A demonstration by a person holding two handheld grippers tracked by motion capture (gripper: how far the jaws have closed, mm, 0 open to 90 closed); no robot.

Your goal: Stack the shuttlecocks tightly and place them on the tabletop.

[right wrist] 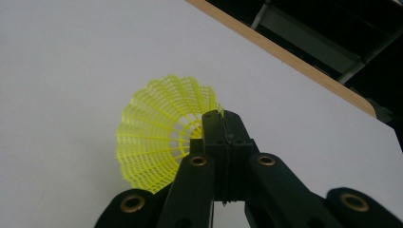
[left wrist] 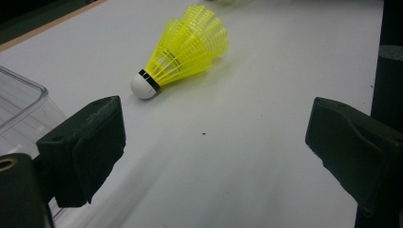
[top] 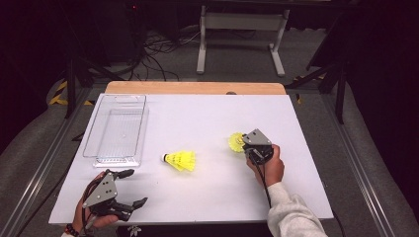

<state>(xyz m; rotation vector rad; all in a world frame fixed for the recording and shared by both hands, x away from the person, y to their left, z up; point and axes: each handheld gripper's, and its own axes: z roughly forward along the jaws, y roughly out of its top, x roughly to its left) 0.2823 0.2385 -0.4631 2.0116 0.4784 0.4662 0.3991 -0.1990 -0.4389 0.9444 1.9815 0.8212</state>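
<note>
Pinching one shuttlecock's skirt, right hand-held gripper; left gapes near another.

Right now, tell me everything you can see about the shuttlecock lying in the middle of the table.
The shuttlecock is neon yellow with a flared, ribbed skirt that looks like plastic, a white rounded cork and a thin black band where the two meet. It lies on its side on the white table, cork toward the clear bin. Nothing grips it; the open left gripper is nearby, apart from it.

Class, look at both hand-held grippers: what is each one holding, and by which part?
The right hand-held gripper pinches a yellow shuttlecock by its skirt rim. The left hand-held gripper is open, holding nothing.
</note>
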